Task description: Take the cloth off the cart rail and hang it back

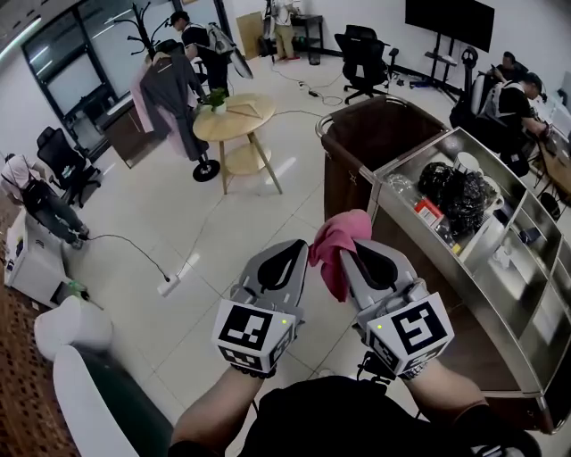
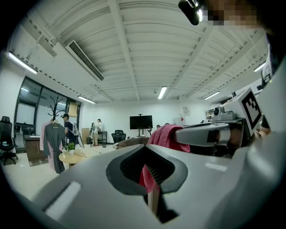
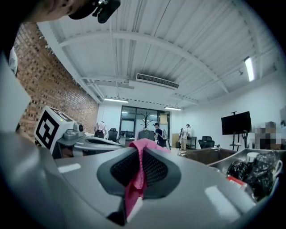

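Between both jaw pairs: bunched pink fabric cloth [image 1: 337,252], off rail, held in air. Left gripper [image 1: 290,261] clamped on one edge, right gripper [image 1: 361,259] clamped on other. Steel housekeeping cart [image 1: 419,153] at two o'clock, well apart. Risk: thin pinch lets cloth slip; hanging slack could snag cart edge. Rail itself hard to make out; cloth's lower end hidden behind grippers.

Likely an office: swivel chairs [image 1: 364,52], big screen [image 1: 449,20]
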